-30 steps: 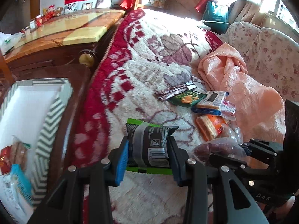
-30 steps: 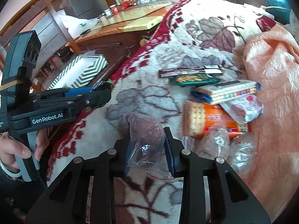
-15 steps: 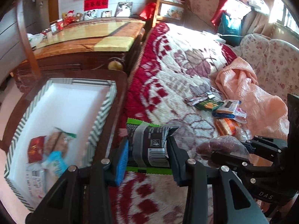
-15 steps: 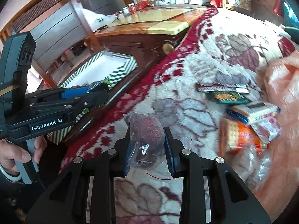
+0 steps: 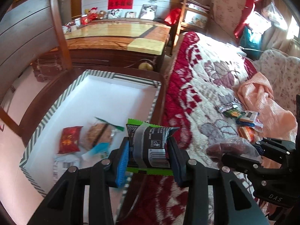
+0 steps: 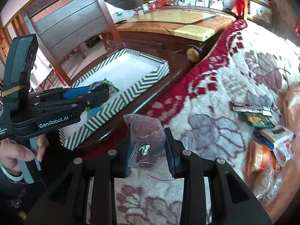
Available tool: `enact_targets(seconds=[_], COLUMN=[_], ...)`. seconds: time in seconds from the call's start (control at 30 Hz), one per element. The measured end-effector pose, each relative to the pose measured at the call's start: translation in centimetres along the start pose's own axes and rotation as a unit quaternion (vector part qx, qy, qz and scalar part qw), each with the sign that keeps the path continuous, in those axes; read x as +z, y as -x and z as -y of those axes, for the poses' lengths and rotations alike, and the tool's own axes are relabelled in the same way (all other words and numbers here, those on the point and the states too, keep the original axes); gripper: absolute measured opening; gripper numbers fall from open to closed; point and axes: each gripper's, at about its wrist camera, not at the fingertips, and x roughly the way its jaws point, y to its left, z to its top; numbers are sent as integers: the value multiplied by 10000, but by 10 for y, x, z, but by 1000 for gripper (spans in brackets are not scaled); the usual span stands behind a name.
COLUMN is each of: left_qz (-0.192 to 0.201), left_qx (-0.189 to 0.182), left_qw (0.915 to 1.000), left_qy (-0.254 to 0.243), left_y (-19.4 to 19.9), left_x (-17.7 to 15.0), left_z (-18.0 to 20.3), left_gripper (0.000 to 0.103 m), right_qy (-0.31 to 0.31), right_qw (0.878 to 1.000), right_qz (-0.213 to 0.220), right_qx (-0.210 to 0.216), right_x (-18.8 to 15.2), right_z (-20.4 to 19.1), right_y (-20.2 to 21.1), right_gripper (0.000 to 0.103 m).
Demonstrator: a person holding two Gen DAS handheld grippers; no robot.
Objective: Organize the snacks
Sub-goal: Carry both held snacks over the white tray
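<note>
My left gripper (image 5: pixel 149 151) is shut on a black snack packet with green edges (image 5: pixel 150 144), held above the right rim of the striped box (image 5: pixel 61 101). The white-floored box holds a red packet (image 5: pixel 69 139), a brown cracker pack (image 5: pixel 98 136) and other wrappers. My right gripper (image 6: pixel 149 150) is shut on a clear bag of dark red snacks (image 6: pixel 146 140), over the edge of the bed. In the right wrist view the left gripper (image 6: pixel 97 91) hangs over the striped box (image 6: pixel 148 80). Several loose snacks (image 6: pixel 266 142) lie on the blanket to the right.
The box rests on a dark wooden chair (image 5: pixel 163 86) beside the bed's red and white blanket (image 5: pixel 202 86). A wooden cabinet (image 5: pixel 116 37) stands behind it. A peach cloth (image 5: pixel 270 105) lies on the bed at right. A hand (image 6: pixel 20 153) holds the left gripper's handle.
Both grippers have moved left from over the blanket toward the striped box, each keeping its snack. The box has come further into both views.
</note>
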Motion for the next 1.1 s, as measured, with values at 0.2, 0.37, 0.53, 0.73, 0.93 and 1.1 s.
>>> enact_targets(seconds=[0.2,0.37,0.53,0.73,0.93,1.1], left_qz=[-5,0,-20,-79,-161,-281], left_qx=[166,300,415,549,628,630], left_qw=[9997,9986,9970,9949,9927,9913], left_qy=[175,440,646,842,1018,1124], left_y=[1,1,-2,-11,-23,-34], left_x=[-2,0,1,1,0,-4], left_z=[-19,-41,-59,-76,-91,-98], left_gripper=[43,43,43,43,43,43], right_qy=[155,317,459,663,814,944], right_qw=[9998,9994,9987,9973,9959,9945], right_qz=[-4,-25,-51,-141,-170,-293], right_qx=[98,160,238,297,351,331], right_x=[14,29,44,64,86,96], right_z=[-16,-30,-43,-56,-66,-72], right_y=[-8,-16,-27,-49,-71,-89], right_gripper=[30,30,30,29,29,29])
